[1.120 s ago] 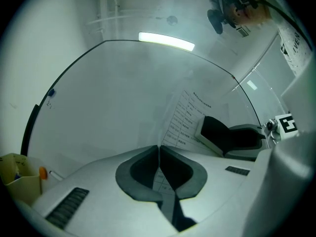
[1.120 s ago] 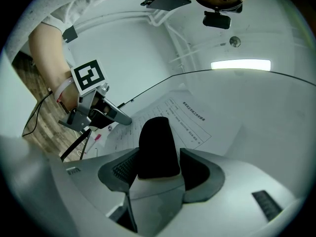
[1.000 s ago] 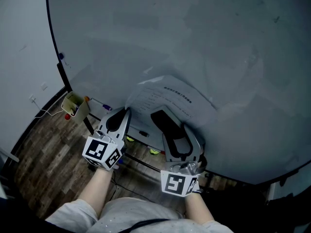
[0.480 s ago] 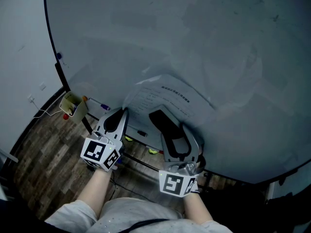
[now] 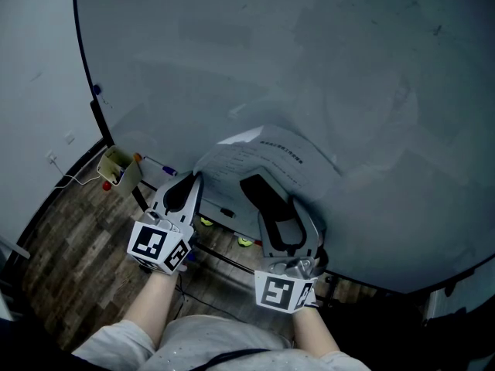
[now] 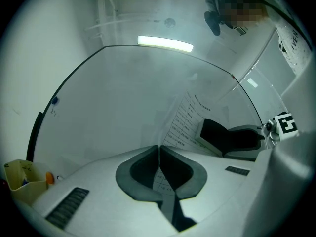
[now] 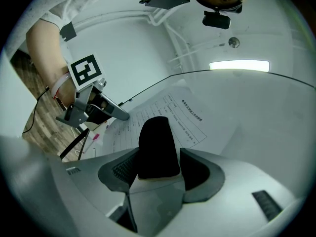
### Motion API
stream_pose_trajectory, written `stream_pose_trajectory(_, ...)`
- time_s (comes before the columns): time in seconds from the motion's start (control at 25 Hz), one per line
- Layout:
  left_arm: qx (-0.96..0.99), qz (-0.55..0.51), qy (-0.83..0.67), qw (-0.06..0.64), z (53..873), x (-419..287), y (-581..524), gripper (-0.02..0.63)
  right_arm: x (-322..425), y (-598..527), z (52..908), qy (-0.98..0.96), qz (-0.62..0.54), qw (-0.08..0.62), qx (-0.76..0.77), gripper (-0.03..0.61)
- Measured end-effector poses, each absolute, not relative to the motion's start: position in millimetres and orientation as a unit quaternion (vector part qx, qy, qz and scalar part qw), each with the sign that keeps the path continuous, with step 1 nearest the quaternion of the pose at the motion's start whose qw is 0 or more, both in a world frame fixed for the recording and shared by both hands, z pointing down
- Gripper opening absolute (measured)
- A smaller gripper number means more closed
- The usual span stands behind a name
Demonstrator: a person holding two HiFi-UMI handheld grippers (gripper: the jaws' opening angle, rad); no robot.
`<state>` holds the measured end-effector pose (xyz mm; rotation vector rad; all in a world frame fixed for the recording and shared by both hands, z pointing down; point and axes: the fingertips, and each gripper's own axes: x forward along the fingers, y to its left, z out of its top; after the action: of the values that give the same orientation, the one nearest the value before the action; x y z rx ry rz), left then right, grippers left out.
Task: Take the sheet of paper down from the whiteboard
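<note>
The whiteboard (image 5: 309, 68) fills most of the wall, and the sheet (image 5: 259, 159) hangs low on it, just above the two grippers. It is a printed page with rows of small text. Its right part lies flat on the board, while its upper left corner stands away from the surface and catches the light.

The left gripper (image 6: 159, 156) is at the sheet's left edge. Its jaws are pressed together with that edge pinched between the dark pads, and the paper runs on up from the pinch towards the board.

The right gripper (image 5: 288, 221) is just beside it, lower on the sheet. Its jaws close on either side of a black block (image 7: 157, 144) that stands up between them, with its far end towards the printed page; whether it touches the paper I cannot tell.

A yellow box (image 5: 117, 165) sits by the board's lower left edge, above the wood floor (image 5: 69, 261).
</note>
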<state>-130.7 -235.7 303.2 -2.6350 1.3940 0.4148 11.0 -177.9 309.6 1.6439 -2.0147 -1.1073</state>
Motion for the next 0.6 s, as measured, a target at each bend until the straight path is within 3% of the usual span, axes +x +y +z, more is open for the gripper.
stream_pose_trajectory(0.6,-0.865,0.136,0.48,0.058,313.8,-128.6,-244.8,0.02,30.5,-185.8,313.4,-0.707,-0.377,0.153,0.579,0.261)
